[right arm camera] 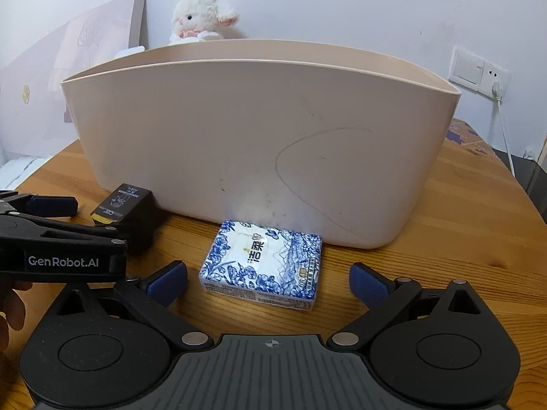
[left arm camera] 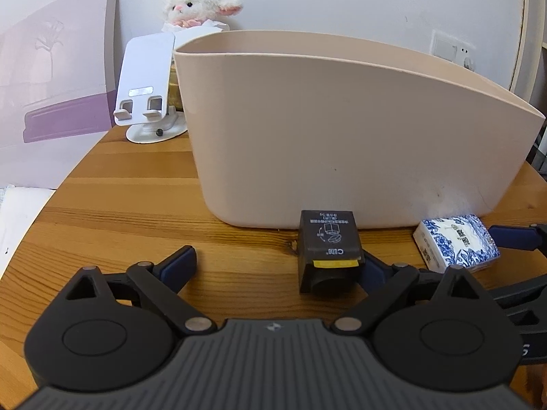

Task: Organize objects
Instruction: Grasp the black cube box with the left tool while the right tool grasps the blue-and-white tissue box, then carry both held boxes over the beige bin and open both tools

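Note:
A large beige plastic bin (left arm camera: 342,130) stands on the round wooden table (left arm camera: 136,205); it also shows in the right wrist view (right arm camera: 256,136). A small black box (left arm camera: 328,249) stands in front of the bin, between my open left gripper's (left arm camera: 277,266) fingers, close to the right finger. It also shows at the left of the right wrist view (right arm camera: 126,205). A blue-and-white tissue pack (right arm camera: 263,263) lies flat in front of the bin, between the fingers of my open right gripper (right arm camera: 268,280). The pack also shows in the left wrist view (left arm camera: 454,242).
A white phone stand (left arm camera: 147,95) stands left of the bin. A plush lamb (left arm camera: 201,3) sits behind the bin. A purple canvas (left arm camera: 51,82) leans on the wall at left. A wall socket (right arm camera: 478,75) with a cable is at right.

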`<state>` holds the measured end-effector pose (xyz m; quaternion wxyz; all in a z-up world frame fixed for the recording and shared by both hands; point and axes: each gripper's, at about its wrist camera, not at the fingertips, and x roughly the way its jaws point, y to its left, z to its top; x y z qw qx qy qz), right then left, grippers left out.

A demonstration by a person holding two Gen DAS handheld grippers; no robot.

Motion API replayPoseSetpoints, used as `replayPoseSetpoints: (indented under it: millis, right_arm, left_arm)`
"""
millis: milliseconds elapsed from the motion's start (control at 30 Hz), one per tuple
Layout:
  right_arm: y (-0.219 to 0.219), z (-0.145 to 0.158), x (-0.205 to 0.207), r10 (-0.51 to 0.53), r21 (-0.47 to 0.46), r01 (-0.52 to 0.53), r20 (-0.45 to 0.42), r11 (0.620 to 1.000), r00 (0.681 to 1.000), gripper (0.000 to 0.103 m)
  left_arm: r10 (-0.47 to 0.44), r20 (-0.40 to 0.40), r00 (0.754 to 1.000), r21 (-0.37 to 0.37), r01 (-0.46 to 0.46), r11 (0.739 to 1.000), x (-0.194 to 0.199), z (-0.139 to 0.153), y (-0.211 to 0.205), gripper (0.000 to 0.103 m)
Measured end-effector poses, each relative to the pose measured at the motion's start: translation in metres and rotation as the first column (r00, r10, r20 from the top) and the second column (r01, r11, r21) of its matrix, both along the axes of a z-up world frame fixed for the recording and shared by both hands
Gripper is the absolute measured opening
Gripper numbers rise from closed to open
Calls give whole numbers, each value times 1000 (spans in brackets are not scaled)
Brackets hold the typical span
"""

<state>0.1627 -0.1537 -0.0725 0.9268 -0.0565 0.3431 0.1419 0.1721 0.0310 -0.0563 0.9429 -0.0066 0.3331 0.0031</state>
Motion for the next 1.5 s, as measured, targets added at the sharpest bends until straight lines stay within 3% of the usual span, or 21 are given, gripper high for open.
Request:
replayPoseSetpoints:
  millis: [100,167,300,467,833,1267,1500]
  right_arm:
    - [2,2,-5,20,2,-20,14,1000,1000,87]
    - [3,5,-6,24,3,-24,14,1000,1000,68]
    - [1,9,-6,15,20,-15,6,1000,1000,64]
    - [-11,15,-10,4,50,-3,-22,999,1000,63]
    - [-58,48,-30,-35,100,34,9,994,999,63]
    - [-88,115,-49,-37,151,14,146,988,989,63]
    - [-96,153,-44,-44,180,4,223,984,974,63]
  left_arm:
    - [-27,20,999,20,27,999,-4,1,-1,75]
    - [-51,22,998,17,51,999,-5,3,-2,66]
    - [-85,24,996,11,85,996,-11,6,-8,34]
    - [-108,2,994,25,108,994,-16,10,-12,34]
    - [-104,53,993,21,103,994,-47,39,-2,34]
    - [-106,168,980,41,100,994,-66,104,-5,34]
    - [-105,220,970,38,100,994,-56,135,-11,34]
